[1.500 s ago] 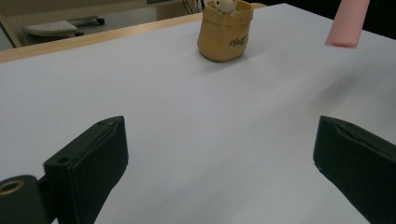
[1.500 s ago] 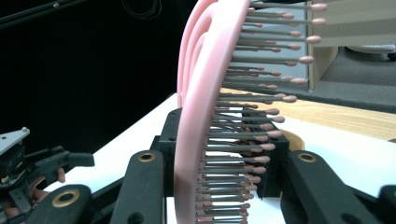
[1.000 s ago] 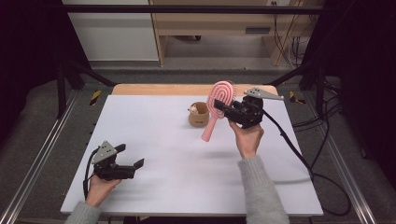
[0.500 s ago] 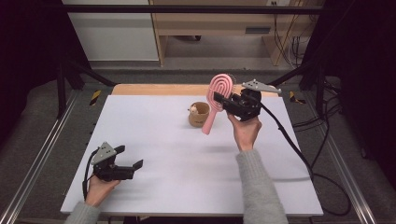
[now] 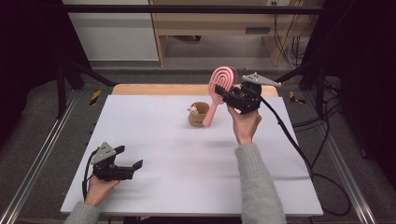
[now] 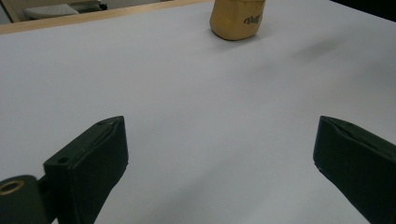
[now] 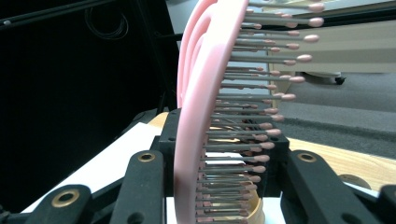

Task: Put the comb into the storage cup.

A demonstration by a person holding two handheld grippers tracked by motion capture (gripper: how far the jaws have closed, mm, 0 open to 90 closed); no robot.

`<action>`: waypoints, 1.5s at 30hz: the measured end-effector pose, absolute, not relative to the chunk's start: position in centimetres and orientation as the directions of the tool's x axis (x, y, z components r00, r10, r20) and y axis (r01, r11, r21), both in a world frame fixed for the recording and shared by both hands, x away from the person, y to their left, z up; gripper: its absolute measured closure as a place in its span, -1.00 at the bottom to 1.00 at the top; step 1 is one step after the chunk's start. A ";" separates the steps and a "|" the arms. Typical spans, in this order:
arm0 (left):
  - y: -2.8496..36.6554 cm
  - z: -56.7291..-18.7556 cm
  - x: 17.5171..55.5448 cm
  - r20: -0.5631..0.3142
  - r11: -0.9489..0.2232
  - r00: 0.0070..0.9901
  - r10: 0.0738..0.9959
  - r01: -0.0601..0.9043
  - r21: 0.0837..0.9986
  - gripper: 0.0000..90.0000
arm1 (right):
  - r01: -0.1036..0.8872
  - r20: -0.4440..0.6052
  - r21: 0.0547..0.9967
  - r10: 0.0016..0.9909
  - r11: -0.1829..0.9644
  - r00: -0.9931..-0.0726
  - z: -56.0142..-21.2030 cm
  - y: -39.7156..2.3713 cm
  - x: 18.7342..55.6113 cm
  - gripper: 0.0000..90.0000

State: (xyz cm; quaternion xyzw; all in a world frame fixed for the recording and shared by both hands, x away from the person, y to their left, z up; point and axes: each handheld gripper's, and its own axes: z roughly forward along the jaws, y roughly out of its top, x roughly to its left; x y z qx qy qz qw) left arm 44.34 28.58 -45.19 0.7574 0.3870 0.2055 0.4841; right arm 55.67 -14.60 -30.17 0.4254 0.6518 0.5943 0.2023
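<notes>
The right gripper (image 5: 227, 94) is holding the pink hairbrush (image 5: 218, 88) aloft, its jaws clamping on the brush – the handle is slanting down toward 7 o'clock, its tip hanging just beside the tan cup (image 5: 198, 114) sitting on the white tabletop (image 5: 196, 163); the left gripper (image 5: 129, 158) is resting at about 8 o'clock from the cup, well apart – its jaws are standing wide, gripping nothing.
</notes>
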 end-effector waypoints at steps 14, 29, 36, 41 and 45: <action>28.9 -45.2 44.4 -0.064 -0.231 0.610 0.790 0.392 0.891 -0.93 | 0.311 0.240 0.947 0.815 -0.078 -0.527 -30.0 -14.3 57.1 0.40; 28.9 -45.3 44.5 -0.065 -0.233 0.612 0.788 0.395 0.889 -0.93 | 0.306 0.234 0.948 0.833 -0.083 -0.501 -29.8 -13.7 58.5 0.40; 29.0 -45.3 44.5 -0.068 -0.231 0.611 0.789 0.396 0.889 -0.93 | 0.308 0.240 0.947 0.836 -0.090 -0.493 -29.7 -13.4 59.4 0.40; 29.0 -45.3 44.6 -0.070 -0.231 0.611 0.789 0.399 0.887 -0.93 | 0.308 0.248 0.946 0.838 -0.102 -0.485 -29.7 -13.5 59.8 0.40; 29.0 -45.3 44.6 -0.070 -0.232 0.611 0.788 0.400 0.887 -0.93 | 0.307 0.254 0.945 0.840 -0.110 -0.479 -29.6 -13.5 60.1 0.40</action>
